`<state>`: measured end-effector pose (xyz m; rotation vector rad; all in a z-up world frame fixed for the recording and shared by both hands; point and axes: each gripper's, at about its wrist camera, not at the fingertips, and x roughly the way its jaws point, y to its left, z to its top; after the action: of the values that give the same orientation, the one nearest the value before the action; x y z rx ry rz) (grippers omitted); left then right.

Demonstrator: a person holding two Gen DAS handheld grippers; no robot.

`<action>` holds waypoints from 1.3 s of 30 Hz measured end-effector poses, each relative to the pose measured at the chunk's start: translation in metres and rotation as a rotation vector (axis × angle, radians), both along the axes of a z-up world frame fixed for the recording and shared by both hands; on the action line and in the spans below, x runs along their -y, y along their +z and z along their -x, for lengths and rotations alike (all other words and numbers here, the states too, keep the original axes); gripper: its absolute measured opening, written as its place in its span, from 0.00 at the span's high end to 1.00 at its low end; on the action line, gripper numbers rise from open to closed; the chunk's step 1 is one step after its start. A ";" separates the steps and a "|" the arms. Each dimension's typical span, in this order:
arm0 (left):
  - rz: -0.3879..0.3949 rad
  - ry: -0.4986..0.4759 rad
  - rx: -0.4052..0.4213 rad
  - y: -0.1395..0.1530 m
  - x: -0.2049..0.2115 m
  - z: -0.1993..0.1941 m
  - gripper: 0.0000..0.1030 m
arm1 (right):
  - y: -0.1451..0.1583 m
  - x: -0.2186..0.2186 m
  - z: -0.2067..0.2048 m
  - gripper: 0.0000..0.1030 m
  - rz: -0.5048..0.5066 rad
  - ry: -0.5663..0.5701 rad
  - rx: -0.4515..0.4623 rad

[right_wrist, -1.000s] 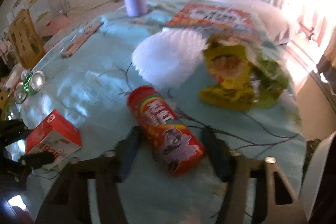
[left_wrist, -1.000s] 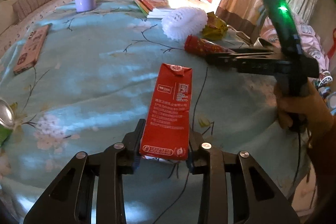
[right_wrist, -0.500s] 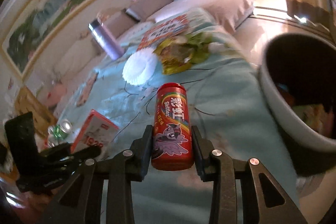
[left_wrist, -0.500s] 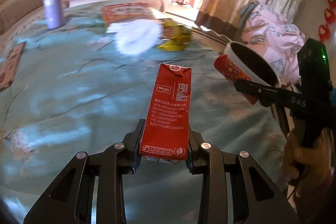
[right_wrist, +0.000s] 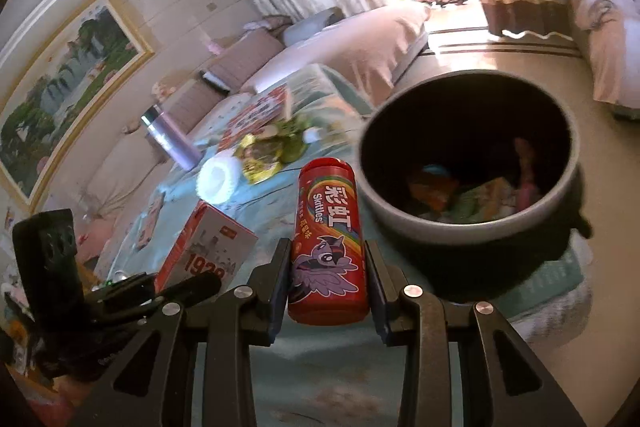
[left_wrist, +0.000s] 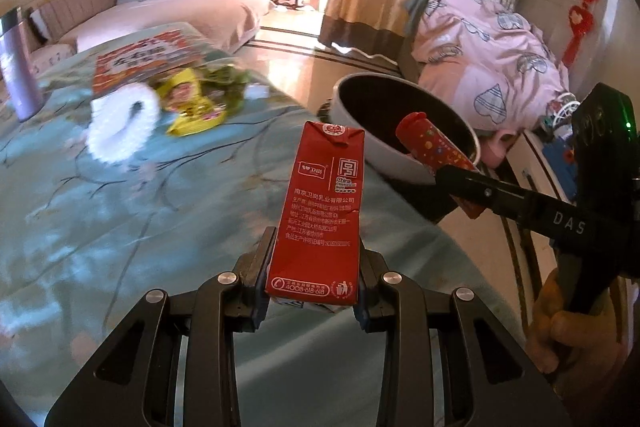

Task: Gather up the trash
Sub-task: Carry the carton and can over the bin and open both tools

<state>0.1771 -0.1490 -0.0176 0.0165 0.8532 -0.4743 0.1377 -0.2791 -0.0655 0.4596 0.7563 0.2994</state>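
My left gripper (left_wrist: 312, 291) is shut on a red milk carton (left_wrist: 320, 219) and holds it above the blue tablecloth. My right gripper (right_wrist: 328, 283) is shut on a red Skittles tube (right_wrist: 328, 239). In the left wrist view the tube (left_wrist: 434, 147) hangs at the rim of the grey trash bin (left_wrist: 372, 147). In the right wrist view the bin (right_wrist: 420, 215) is just right of the tube and holds several wrappers. The carton also shows in the right wrist view (right_wrist: 200, 251), lower left.
A white foam net (left_wrist: 120, 123), a yellow snack bag (left_wrist: 192, 103), a red book (left_wrist: 148, 59) and a purple flask (left_wrist: 20, 75) lie on the table. The bin stands off the table's right edge. A pink quilt (left_wrist: 488, 67) is behind it.
Both grippers have swung right toward the bin with their loads. The right gripper closed on the Skittles tube, lifted it off the table and brought it to the bin's rim.
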 end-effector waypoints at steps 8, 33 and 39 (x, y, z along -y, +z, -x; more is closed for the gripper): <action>-0.016 -0.046 0.011 0.007 0.038 -0.008 0.70 | 0.002 0.043 0.000 0.66 -0.010 -0.077 0.011; -0.067 -0.117 -0.001 0.015 0.111 -0.066 0.70 | 0.001 0.092 -0.050 0.66 0.046 -0.146 -0.027; -0.070 -0.112 -0.016 0.011 0.115 -0.075 0.70 | -0.006 0.096 -0.059 0.66 0.050 -0.148 -0.051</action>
<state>0.2522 -0.2639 -0.0070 0.1253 0.8875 -0.5499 0.1963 -0.3750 -0.0718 0.4742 0.7740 0.1307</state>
